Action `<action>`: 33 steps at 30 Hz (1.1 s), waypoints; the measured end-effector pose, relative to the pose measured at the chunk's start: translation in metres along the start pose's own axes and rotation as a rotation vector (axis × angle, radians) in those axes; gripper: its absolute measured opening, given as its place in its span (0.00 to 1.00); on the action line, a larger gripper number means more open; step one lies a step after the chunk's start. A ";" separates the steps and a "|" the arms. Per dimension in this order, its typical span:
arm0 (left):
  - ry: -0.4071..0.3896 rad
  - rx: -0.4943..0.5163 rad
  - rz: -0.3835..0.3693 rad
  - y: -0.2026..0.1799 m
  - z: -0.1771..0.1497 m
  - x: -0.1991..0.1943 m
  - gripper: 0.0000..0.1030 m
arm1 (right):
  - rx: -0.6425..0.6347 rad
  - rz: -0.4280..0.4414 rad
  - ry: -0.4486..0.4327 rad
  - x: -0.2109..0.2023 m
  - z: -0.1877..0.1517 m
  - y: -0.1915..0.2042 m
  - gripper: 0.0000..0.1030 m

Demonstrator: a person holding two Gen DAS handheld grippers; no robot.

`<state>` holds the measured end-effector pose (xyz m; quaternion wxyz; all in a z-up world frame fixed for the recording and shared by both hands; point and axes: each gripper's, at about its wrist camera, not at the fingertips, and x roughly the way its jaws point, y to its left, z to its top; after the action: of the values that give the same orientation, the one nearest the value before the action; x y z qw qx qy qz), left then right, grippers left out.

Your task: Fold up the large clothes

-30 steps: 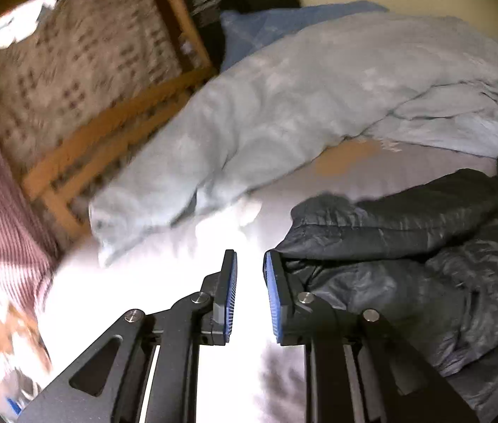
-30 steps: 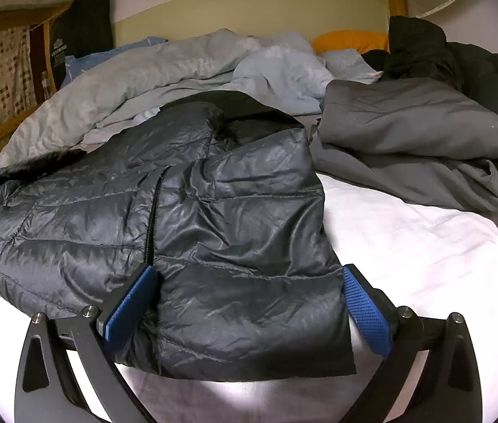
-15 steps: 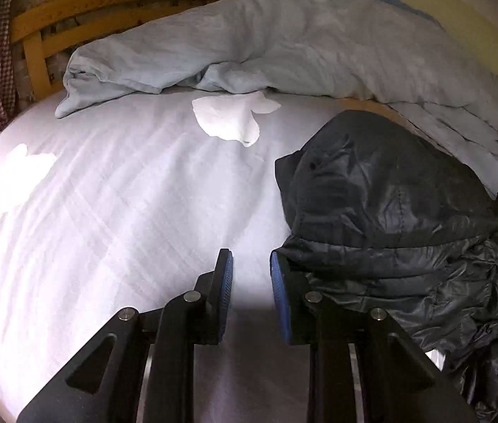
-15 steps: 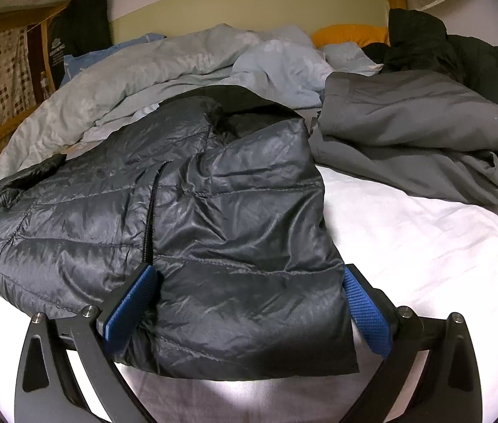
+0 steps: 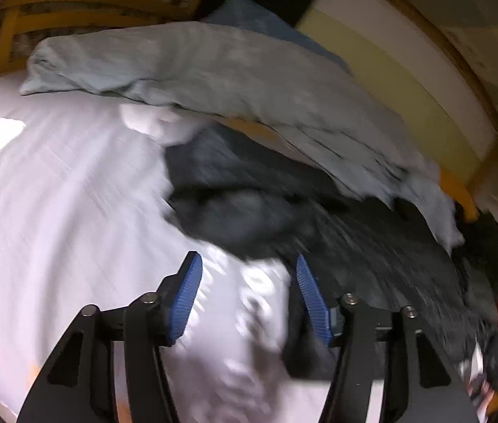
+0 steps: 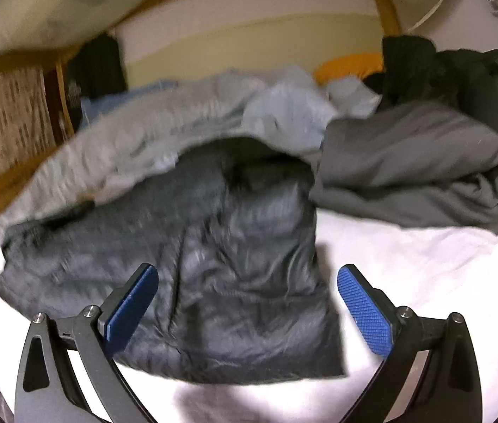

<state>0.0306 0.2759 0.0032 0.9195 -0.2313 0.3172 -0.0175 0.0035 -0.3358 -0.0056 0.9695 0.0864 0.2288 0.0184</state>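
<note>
Dark quilted nylon, a puffer jacket (image 6: 213, 268), lies spread on the white bed sheet (image 6: 425, 282), its hem toward the near edge of the bed and its collar up by the heaped pale blue duvet (image 6: 185, 120) at the far side.

The left claw (image 5: 247, 299) has just been opening: a second ago its blue pads were nearly together with only bare sheet between them, and now they stand about half apart, gripping nothing. Between them is white sheet; the right-hand pad sits just over the jacket's dark edge (image 5: 319, 239). The view has also swung from the wooden bed rail and the open sheet round onto the jacket's left side, and it is blurred. I take this as the left claw lining up to take hold of the left sleeve or side panel, so the fold itself is not yet begun on this side.

The right claw (image 6: 249, 303) is spread wide and empty above the jacket's lower hem, as it was a second ago; the picture has lifted slightly and smeared, but the jacket under it lies much as before. A grey garment (image 6: 418, 169) is still heaped at the right side of the bed, apart from the jacket.

As for writing, a dark object (image 6: 90, 70) standing by the headboard carries pale print, too blurred to read. No brand or label shows on the jacket.
</note>
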 end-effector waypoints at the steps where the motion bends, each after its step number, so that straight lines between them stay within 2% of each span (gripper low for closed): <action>1: 0.016 0.019 -0.024 -0.008 -0.005 0.001 0.56 | 0.003 0.007 -0.008 -0.003 0.002 -0.001 0.99; 3: 0.076 0.044 -0.094 -0.024 -0.020 0.010 0.58 | 0.007 -0.004 0.000 -0.005 0.004 -0.003 0.99; 6: 0.180 0.005 -0.153 -0.037 -0.038 0.034 0.58 | 0.063 -0.027 0.032 -0.001 0.001 -0.014 0.99; 7: 0.209 0.003 -0.151 -0.042 -0.044 0.042 0.59 | 0.094 -0.027 0.045 0.001 0.000 -0.019 0.99; 10: 0.188 0.028 -0.106 -0.051 -0.048 0.045 0.58 | 0.197 0.051 0.138 0.020 -0.014 -0.033 0.99; 11: 0.182 0.029 -0.104 -0.052 -0.049 0.045 0.57 | 0.212 0.077 0.183 0.030 -0.018 -0.035 0.97; 12: 0.180 0.032 -0.104 -0.053 -0.052 0.045 0.41 | 0.208 0.082 0.195 0.034 -0.021 -0.034 0.92; 13: 0.190 0.034 -0.117 -0.055 -0.053 0.045 0.33 | 0.182 0.086 0.190 0.034 -0.020 -0.031 0.72; 14: 0.195 0.030 -0.131 -0.055 -0.055 0.045 0.24 | 0.163 0.110 0.197 0.035 -0.020 -0.028 0.47; 15: 0.187 0.036 -0.133 -0.058 -0.056 0.043 0.18 | 0.153 0.129 0.201 0.035 -0.019 -0.025 0.36; 16: 0.166 0.050 -0.117 -0.060 -0.055 0.038 0.17 | 0.145 0.129 0.199 0.034 -0.019 -0.023 0.25; 17: 0.134 0.055 -0.091 -0.063 -0.054 0.033 0.15 | 0.128 0.119 0.190 0.030 -0.017 -0.018 0.21; 19: 0.060 0.070 -0.059 -0.073 -0.054 0.017 0.14 | 0.056 0.067 0.147 0.011 -0.011 -0.002 0.19; 23: -0.007 0.167 -0.017 -0.088 -0.060 -0.012 0.13 | 0.005 0.025 0.082 -0.037 -0.012 0.017 0.18; 25: 0.002 0.131 -0.030 -0.083 -0.071 -0.020 0.13 | -0.013 -0.011 0.084 -0.053 -0.019 0.020 0.18; 27: 0.035 0.046 -0.059 -0.068 -0.082 -0.021 0.13 | 0.031 -0.023 0.120 -0.062 -0.031 0.016 0.18; 28: 0.044 0.044 -0.050 -0.064 -0.085 -0.020 0.13 | 0.056 -0.017 0.134 -0.065 -0.036 0.013 0.19; 31: 0.014 0.110 -0.013 -0.069 -0.085 -0.023 0.17 | 0.147 0.001 0.174 -0.064 -0.049 -0.002 0.25; 33: -0.060 0.231 0.064 -0.083 -0.087 -0.033 0.25 | 0.174 0.000 0.170 -0.062 -0.049 -0.009 0.29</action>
<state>-0.0374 0.1713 -0.0017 0.9493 -0.1141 0.2924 -0.0176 -0.0737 -0.3412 -0.0226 0.9353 0.1684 0.3110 0.0058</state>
